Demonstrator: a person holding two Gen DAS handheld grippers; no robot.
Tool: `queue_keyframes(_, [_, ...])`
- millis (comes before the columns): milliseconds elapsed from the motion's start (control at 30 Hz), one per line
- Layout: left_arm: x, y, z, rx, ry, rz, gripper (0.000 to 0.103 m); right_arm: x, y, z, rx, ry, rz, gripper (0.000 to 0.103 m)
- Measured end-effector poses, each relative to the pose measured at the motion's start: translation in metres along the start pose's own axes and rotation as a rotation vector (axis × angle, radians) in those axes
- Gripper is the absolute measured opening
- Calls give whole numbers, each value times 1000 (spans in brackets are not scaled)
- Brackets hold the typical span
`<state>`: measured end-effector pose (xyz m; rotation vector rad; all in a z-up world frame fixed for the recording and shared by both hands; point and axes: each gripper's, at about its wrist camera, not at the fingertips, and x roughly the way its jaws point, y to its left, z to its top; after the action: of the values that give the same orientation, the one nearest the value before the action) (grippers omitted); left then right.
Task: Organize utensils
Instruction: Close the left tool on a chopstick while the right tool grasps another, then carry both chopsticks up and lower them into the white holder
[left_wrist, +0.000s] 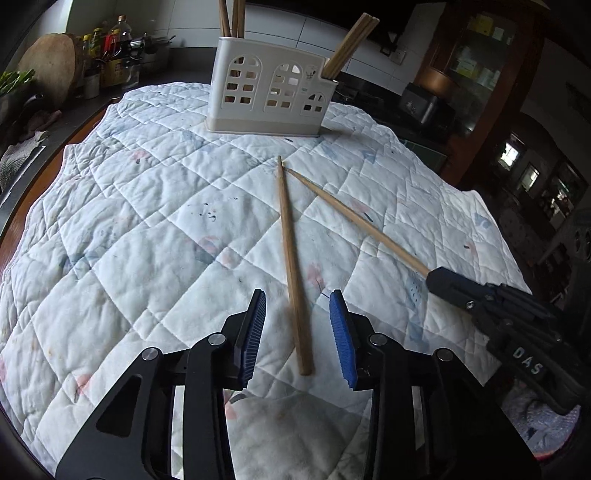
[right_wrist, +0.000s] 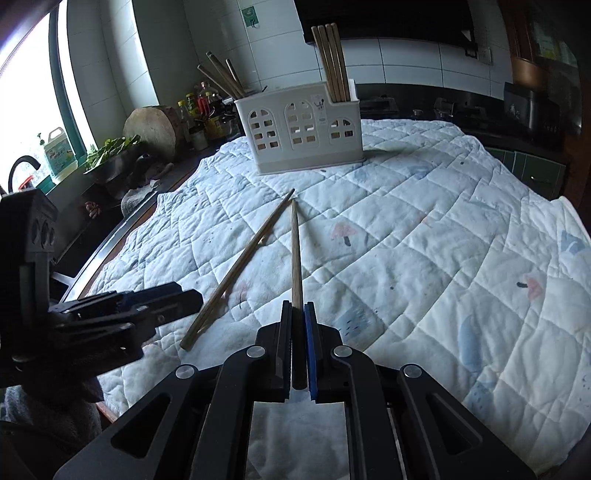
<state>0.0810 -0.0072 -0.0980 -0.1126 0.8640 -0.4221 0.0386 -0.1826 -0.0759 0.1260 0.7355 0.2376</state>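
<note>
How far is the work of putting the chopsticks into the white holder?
Done: several chopsticks stand in the white holder. In hand: the right hand-held gripper grips one chopstick. Left: the other chopstick lies on the quilt, between the left hand-held gripper's open pads, ungrasped.

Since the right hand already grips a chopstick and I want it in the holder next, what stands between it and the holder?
Nothing visible does. The right gripper is shut on one chopstick, and only bare quilt lies between its tip and the white holder. The other chopstick lies off to the left of that line.
</note>
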Motion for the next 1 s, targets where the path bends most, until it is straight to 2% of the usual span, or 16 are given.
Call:
queue_keyframes(33, [4,-1,0,1,7,4,28,-4,-2,2,-8,-11,-2,7])
queue_keyframes(133, [14,-3,0,1,26,12,18,-16,-6,11,-24,-42,2,7])
queue_keyframes(267, [23,-7,0,16,36,51,16,-31,-9,25,-48,-86,0,7])
queue_keyframes(367, [25,-12,2,50,35,94,8,-40,-10,35,-63,-112,1,7])
queue_keyframes(500, [17,-10,7,42,25,97,6,-49,-16,51,-73,-128,11,7])
queue_keyframes(667, [-11,-5,25,45,-42,92,5,-57,-23,75,-91,-137,19,7])
queue_keyframes(1000, [-55,-5,97,80,-164,63,5,-62,-31,146,-174,-143,12,7])
